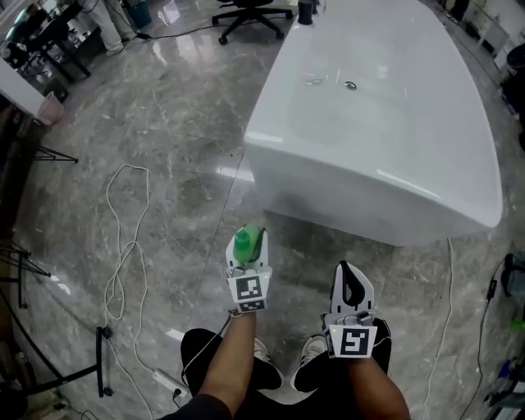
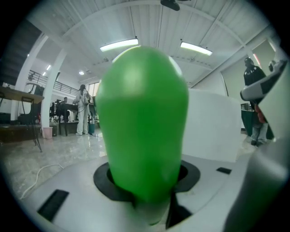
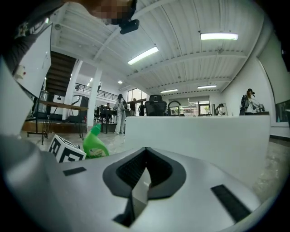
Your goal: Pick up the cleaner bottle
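The cleaner bottle (image 1: 244,243) is green and is held off the floor, upright, between the jaws of my left gripper (image 1: 248,253). In the left gripper view its green body (image 2: 142,122) fills the middle, with the left gripper (image 2: 146,199) shut on it. From the right gripper view the same bottle (image 3: 94,145) shows at the left, beside the left gripper's marker cube (image 3: 66,153). My right gripper (image 1: 353,285) hangs to the right of the bottle, apart from it. Its jaws meet with nothing between them (image 3: 139,190).
A large white rounded table (image 1: 410,189) stands just ahead, with small objects on its top. A white cable (image 1: 123,246) loops over the grey marble floor at the left. An office chair (image 1: 250,15) is at the far back, and stand legs (image 1: 98,353) are at the lower left.
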The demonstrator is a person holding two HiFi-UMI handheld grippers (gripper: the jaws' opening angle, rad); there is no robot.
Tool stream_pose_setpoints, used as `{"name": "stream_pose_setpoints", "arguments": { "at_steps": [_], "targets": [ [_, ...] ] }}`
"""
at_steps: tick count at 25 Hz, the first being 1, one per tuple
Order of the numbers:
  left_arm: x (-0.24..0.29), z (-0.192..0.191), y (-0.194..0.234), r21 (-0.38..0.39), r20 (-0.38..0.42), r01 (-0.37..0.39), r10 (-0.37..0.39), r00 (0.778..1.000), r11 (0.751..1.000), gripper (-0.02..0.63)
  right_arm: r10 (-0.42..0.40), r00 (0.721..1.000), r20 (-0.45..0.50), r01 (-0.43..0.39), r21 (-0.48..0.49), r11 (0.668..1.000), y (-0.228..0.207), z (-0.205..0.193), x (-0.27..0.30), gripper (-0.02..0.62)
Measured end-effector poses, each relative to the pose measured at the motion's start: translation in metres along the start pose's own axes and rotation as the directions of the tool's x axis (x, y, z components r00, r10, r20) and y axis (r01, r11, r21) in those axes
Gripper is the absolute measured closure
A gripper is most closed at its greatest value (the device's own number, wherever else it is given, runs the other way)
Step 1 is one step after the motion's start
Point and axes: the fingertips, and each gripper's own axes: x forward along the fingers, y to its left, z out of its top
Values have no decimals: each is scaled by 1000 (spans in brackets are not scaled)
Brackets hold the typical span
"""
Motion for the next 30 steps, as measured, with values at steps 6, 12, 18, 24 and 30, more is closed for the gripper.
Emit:
{"name": "stream_pose_setpoints", "arguments": {
  "at_steps": [6, 12, 18, 24, 30],
  "targets": [
    [-65, 193, -38, 4, 20, 36, -36, 999, 999, 425, -24, 1000, 17, 23, 55, 998, -31, 154, -55, 578],
    [-111, 379, -74, -16, 30, 70, -70, 997, 997, 425, -46, 998, 34, 43, 89, 995, -76, 307, -98, 578],
    [-147, 475, -102, -37, -4, 69, -70, 998, 997, 425, -53, 996, 76, 50, 40, 998, -118, 408, -138, 578],
    [-172, 535, -132, -50, 0, 142, -142, 990, 989, 425, -143, 983, 117, 129, 125, 984, -167, 458, -166, 578],
    [-169, 562, -136, -25, 21, 210, -210, 978, 977, 426, -201, 972, 120, 189, 107, 976, -179, 472, -165, 578]
  ]
}}
